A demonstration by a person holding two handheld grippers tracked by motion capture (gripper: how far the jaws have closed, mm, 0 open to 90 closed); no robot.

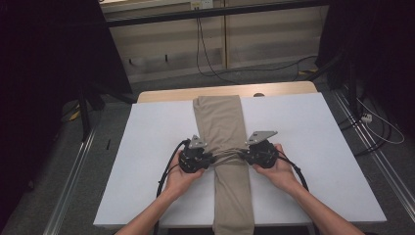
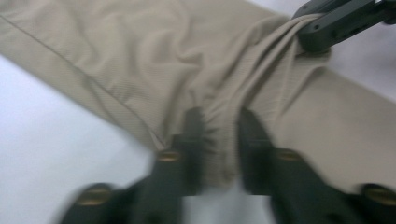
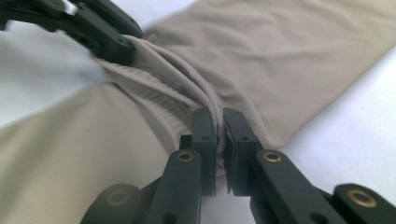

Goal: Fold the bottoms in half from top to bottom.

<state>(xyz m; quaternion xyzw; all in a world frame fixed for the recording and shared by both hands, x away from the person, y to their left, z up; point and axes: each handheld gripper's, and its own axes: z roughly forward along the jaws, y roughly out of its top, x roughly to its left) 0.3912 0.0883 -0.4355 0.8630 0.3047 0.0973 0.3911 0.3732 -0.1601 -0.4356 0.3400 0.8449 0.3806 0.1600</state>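
White covers the top of the table (image 1: pixel 313 147), and a wood edge shows at its far side. Dark floor and black cables lie beyond it.

A long tan cloth (image 1: pixel 222 122) lies down the middle of the table, from the far edge to the near edge, where it hangs over. It is folded into a strip.

The left gripper (image 1: pixel 209 157) is at the left edge of the cloth, about halfway along it. Its jaws are squeezed tight on a bunch of the cloth. The right gripper (image 1: pixel 243 154) is at the right edge, straight across from it. Its jaws pinch the cloth too. Between the two, the cloth is pulled into tight wrinkles.

The high view shows both of the person's hands, the cables and the whole table. The left gripper view shows the cloth (image 2: pixel 140 60) puckered between the black jaws of the left gripper (image 2: pixel 222 140), with the right gripper (image 2: pixel 322 35) far off. The right gripper view shows a thin fold of cloth (image 3: pixel 289 60) in the right gripper (image 3: pixel 219 140), with the left gripper (image 3: pixel 114 49) far off.

I can read no words anywhere.
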